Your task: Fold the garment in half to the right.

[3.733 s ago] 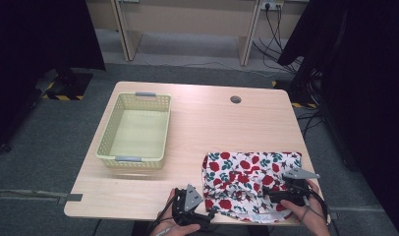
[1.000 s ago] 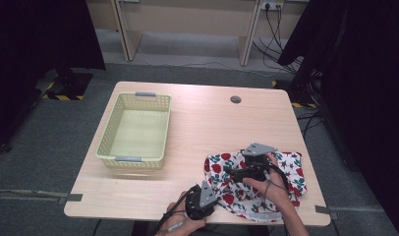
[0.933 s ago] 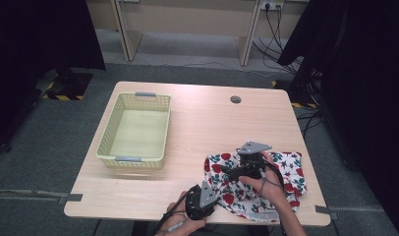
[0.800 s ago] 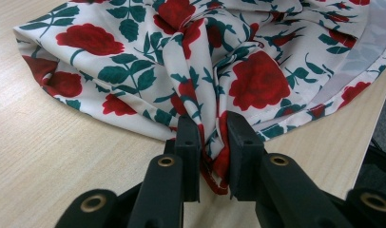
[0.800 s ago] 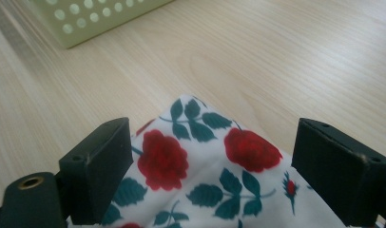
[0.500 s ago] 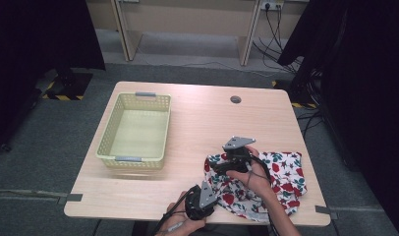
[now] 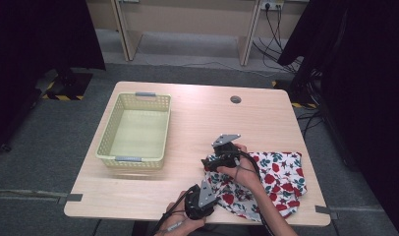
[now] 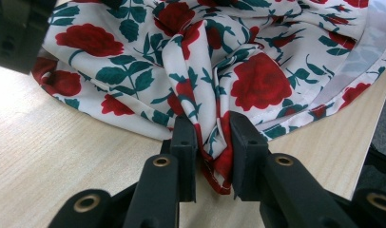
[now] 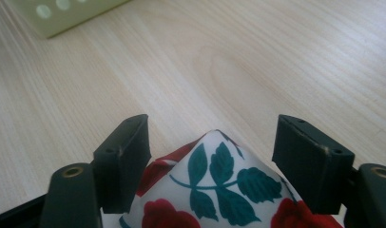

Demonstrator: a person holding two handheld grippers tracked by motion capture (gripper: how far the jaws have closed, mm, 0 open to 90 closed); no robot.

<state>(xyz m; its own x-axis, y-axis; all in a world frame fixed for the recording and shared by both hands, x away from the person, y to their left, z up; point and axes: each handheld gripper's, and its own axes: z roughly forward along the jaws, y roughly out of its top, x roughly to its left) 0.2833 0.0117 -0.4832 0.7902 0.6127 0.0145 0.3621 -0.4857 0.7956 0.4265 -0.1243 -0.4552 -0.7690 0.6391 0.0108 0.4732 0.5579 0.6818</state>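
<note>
Pinching rose-print cloth (image 8: 257, 80), left hand-held gripper (image 8: 214, 142)

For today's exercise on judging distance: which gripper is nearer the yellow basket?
The right gripper. It sits at the rose-print cloth's left corner, across bare table from the yellow basket. The left gripper grips the cloth at the table's near edge, lower and farther.

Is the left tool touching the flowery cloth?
Touching. In the left gripper view, the left tool has both jaws pressed on a bunched fold of the flowery cloth.
</note>
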